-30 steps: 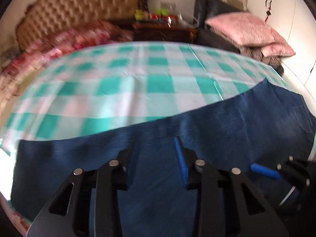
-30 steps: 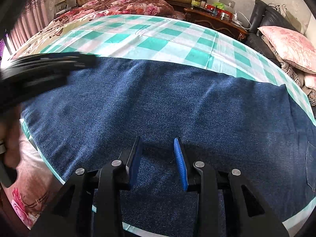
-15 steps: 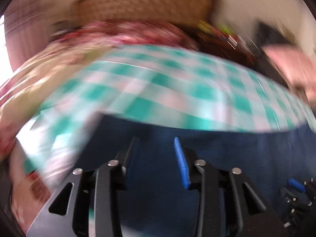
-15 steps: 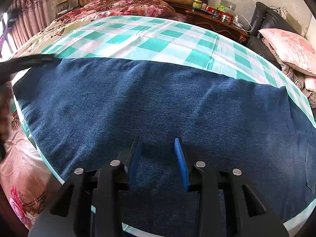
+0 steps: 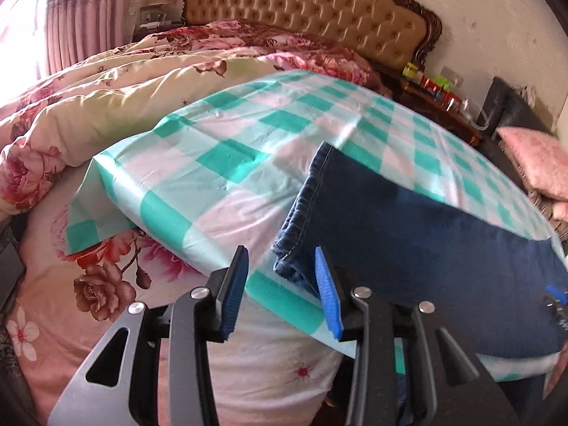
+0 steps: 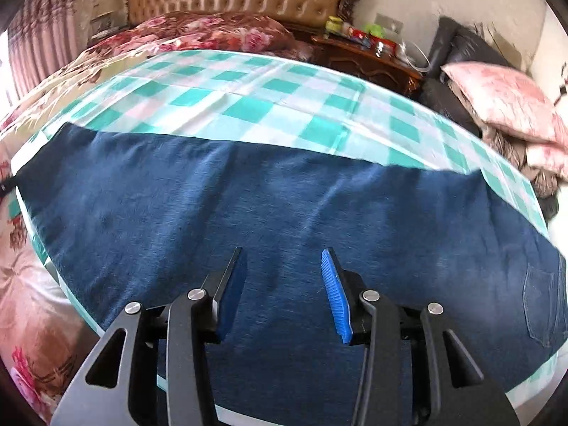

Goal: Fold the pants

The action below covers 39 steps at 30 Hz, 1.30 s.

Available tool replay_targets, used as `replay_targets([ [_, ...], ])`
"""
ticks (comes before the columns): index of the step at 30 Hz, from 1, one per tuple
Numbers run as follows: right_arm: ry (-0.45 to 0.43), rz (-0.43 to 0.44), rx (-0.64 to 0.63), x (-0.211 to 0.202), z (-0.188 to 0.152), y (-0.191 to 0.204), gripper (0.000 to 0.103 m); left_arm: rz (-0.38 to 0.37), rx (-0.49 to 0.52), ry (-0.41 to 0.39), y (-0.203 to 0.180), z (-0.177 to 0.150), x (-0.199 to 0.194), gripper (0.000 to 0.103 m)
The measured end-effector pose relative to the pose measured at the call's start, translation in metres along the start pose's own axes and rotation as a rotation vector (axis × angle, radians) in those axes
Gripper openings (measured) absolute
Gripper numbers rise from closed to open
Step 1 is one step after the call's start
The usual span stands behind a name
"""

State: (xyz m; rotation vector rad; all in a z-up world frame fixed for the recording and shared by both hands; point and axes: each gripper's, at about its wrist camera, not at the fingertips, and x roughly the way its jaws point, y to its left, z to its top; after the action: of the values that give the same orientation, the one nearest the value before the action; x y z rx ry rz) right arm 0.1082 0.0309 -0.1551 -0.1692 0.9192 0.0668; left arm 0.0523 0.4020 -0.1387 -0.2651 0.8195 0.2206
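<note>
Pants (image 6: 284,213): dark blue jeans cloth, thick, bit fuzzy, long flat strip across near side of bed. Stitched hem (image 5: 301,209) at left end, pocket at right end. Under them: smooth green-and-white check sheet (image 6: 248,103). Far: padded headboard (image 5: 305,10), flowery quilt (image 5: 117,92).

Left gripper (image 5: 280,287): jaws part open, nothing pinched, hem corner just between blue ridged pads. Right gripper (image 6: 282,293): jaws just opening, part open, over middle of pants, holding nothing.

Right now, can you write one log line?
pants: flat on checked cloth | left gripper: open at hem | right gripper: open above pants
</note>
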Motion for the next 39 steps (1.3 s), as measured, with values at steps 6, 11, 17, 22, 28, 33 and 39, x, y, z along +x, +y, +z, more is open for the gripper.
replay_targets([
  [6,0.055,-0.038,0.024,0.014,-0.015,-0.02,0.042,0.05,0.065,0.043,-0.01,-0.006,0.012,0.038],
  [11,0.058,-0.042,0.017,0.019,-0.017,-0.019,0.042,0.061,0.102,0.064,-0.019,-0.005,0.014,0.025],
  [17,0.043,-0.058,0.001,0.019,-0.019,-0.017,0.043,0.023,0.039,0.071,-0.011,-0.003,0.013,0.021],
  [22,0.036,-0.074,0.002,0.018,-0.02,-0.016,0.049,0.028,0.02,0.049,-0.016,0.002,0.002,0.02],
  [28,0.025,-0.096,0.011,0.019,-0.021,-0.021,0.062,0.047,0.049,0.014,-0.025,0.01,-0.012,0.019],
  [33,-0.011,-0.149,-0.018,0.019,-0.024,-0.019,0.074,0.057,0.068,-0.004,-0.032,0.015,-0.022,0.019],
  [39,0.043,-0.02,0.047,0.018,-0.018,-0.039,0.077,0.099,0.187,-0.081,-0.067,0.03,-0.059,0.019],
])
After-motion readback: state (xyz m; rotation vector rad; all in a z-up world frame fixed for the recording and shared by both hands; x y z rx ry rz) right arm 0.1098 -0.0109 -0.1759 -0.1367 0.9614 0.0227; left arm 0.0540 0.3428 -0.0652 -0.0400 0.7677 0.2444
